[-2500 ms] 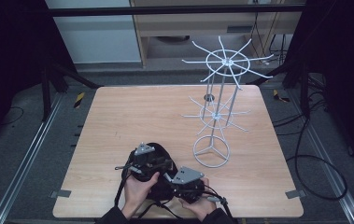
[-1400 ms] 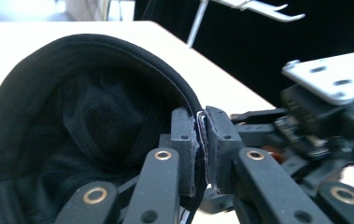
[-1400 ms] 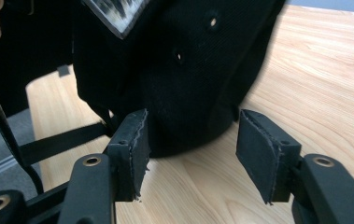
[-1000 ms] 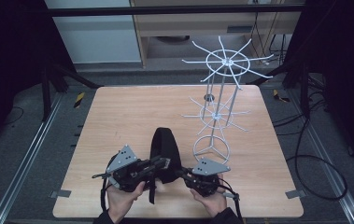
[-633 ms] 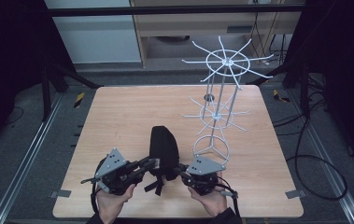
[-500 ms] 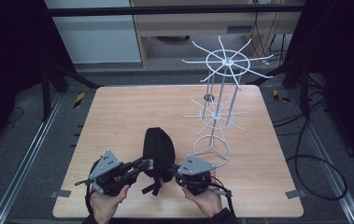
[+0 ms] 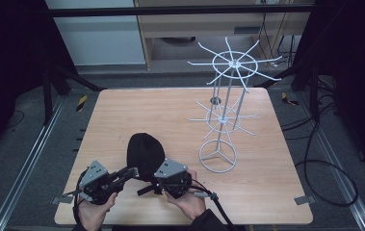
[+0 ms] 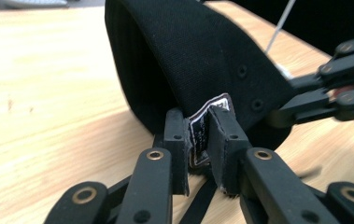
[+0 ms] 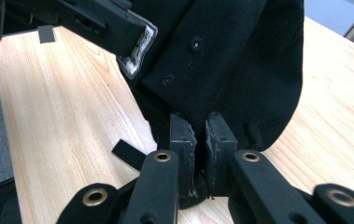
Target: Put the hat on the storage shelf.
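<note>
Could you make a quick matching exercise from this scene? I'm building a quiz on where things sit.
Things:
1. black cap
2. white wire rack
3. left hand-held gripper
4. right hand-held gripper

Places or states:
A. stands upright on the right half of the table
B. clamped on the cap's edge at its white label
C. held between both grippers near the table's front edge
D. clamped on plain black fabric at the cap's edge

Pairs: 1-C, 2-A, 3-B, 4-D

High view overhead, facing forward-down; gripper views close; sharing cap [image 7: 145, 153].
</note>
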`<act>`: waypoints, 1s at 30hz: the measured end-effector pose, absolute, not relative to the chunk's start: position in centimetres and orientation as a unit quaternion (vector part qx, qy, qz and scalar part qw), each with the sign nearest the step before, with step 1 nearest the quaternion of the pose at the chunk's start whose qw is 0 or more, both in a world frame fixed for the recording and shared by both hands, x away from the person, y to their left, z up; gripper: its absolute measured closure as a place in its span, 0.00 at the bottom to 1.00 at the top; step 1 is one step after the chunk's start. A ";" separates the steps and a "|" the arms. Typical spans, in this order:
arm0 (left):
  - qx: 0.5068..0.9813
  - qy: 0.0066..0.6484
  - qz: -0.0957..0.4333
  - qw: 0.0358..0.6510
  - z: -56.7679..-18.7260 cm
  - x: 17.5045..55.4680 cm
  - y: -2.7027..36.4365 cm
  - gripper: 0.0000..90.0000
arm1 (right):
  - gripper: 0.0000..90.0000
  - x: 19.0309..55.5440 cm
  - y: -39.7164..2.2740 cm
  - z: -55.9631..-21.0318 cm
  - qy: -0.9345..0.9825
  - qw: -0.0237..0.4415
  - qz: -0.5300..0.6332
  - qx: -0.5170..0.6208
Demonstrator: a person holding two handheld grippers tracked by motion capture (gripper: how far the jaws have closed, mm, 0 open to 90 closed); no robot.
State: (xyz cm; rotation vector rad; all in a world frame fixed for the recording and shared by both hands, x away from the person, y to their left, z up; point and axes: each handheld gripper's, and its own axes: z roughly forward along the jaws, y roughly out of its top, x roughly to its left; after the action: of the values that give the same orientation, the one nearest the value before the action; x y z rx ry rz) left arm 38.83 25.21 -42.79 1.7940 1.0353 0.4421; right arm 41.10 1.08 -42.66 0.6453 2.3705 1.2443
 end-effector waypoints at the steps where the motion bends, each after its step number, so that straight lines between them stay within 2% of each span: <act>1: 0.740 0.429 0.181 0.485 -43.0 38.9 25.4 0.86 | 0.89 41.2 1.3 -42.8 0.845 0.193 0.442 0.230; 5: 0.744 0.438 0.180 0.471 -43.5 38.8 25.9 0.86 | 0.79 41.4 1.7 -43.3 0.843 0.188 0.447 0.231; 10: 0.750 0.449 0.179 0.451 -44.4 39.2 26.4 0.86 | 0.61 41.6 1.3 -43.6 0.832 0.180 0.467 0.239; 14: 0.758 0.459 0.192 0.422 -45.1 39.7 26.6 0.88 | 0.54 41.6 0.1 -43.5 0.819 0.180 0.486 0.246; 24: 0.767 0.483 0.189 0.378 -46.4 40.7 27.4 0.86 | 0.52 41.9 -3.8 -44.3 0.809 0.184 0.485 0.277; 30: 0.769 0.497 0.193 0.353 -47.0 41.0 28.0 0.71 | 0.50 41.7 -5.7 -45.0 0.809 0.189 0.474 0.291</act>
State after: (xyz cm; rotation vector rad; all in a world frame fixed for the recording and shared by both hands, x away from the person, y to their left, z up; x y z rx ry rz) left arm 40.98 28.02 -47.03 1.9890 1.2851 0.4995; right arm 41.74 -5.68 -45.05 0.8178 2.2748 1.3329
